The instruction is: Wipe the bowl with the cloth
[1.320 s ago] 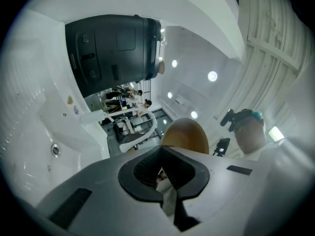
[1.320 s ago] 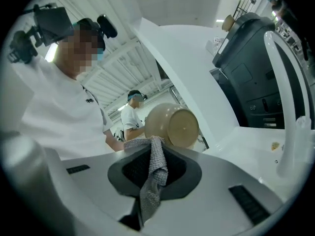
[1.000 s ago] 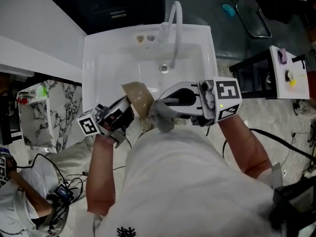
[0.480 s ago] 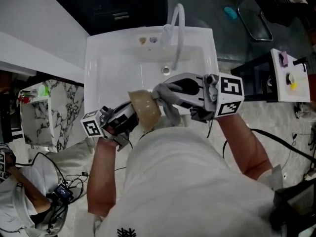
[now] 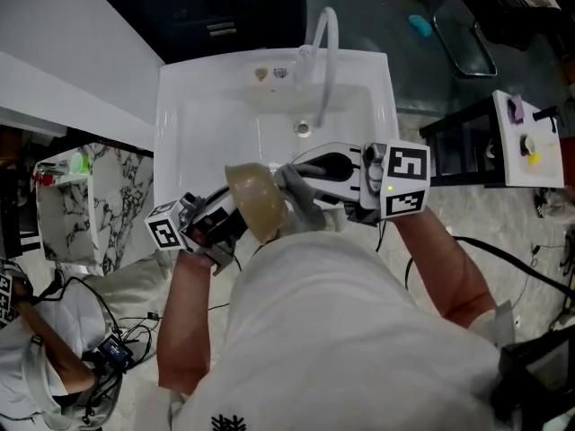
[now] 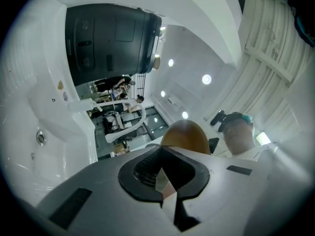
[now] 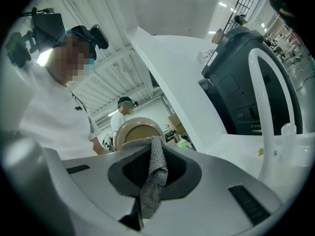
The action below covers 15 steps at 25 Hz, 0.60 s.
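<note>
A tan bowl [image 5: 255, 202] is held on edge over the front of the white sink [image 5: 184, 124]. My left gripper [image 5: 232, 212] is shut on its rim from the lower left. In the left gripper view the bowl [image 6: 186, 136] rises just beyond the closed jaws of the left gripper [image 6: 165, 180]. My right gripper [image 5: 293, 176] comes in from the right, shut on a grey cloth [image 5: 302, 198] that hangs against the bowl's right side. In the right gripper view the cloth [image 7: 154, 173] is pinched in the right gripper [image 7: 147, 183], with the bowl [image 7: 140, 129] right behind it.
A curved white faucet [image 5: 327, 48] arches over the basin, with the drain [image 5: 304, 128] below it. A black stand with a white box [image 5: 526, 137] is on the right. Another person sits at the lower left [image 5: 36, 348] among cables.
The right gripper swung the cloth from below the bowl up to its right side. The bowl has shifted slightly lower and tipped in the left gripper's hold.
</note>
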Available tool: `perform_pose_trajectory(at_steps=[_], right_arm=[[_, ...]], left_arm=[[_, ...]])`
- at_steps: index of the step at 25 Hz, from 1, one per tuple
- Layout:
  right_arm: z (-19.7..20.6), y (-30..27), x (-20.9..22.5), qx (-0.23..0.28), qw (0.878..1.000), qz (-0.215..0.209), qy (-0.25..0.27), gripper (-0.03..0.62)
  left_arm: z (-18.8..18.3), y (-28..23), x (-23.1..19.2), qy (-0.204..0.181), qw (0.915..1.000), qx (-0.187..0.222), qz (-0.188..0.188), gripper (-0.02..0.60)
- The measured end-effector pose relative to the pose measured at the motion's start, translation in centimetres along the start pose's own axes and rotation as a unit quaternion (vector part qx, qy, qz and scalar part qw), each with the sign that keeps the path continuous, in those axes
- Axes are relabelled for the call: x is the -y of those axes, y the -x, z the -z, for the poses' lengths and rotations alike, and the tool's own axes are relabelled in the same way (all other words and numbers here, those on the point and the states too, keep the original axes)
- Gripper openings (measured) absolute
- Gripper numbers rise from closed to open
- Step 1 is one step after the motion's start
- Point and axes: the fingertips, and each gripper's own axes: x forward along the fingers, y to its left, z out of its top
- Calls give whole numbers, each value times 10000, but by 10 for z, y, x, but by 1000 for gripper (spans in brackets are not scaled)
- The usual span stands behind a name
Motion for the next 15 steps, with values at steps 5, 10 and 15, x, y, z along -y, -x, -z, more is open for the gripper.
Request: perform_pose_trajectory(at_steps=[5,10,15], right_arm=[[4,-1,-14,-183,9994,-295,38,32],[-4,3,-27,-7,9984,-566,80,32],[-17,2,-28,189,9981,-529,257,32]], left_arm=[[-4,4,-1,-3,9999,103,-56,14],[-2,8,-6,17,9998,130,-149,14],[4,10,-9,60,9998,58,-205,14]])
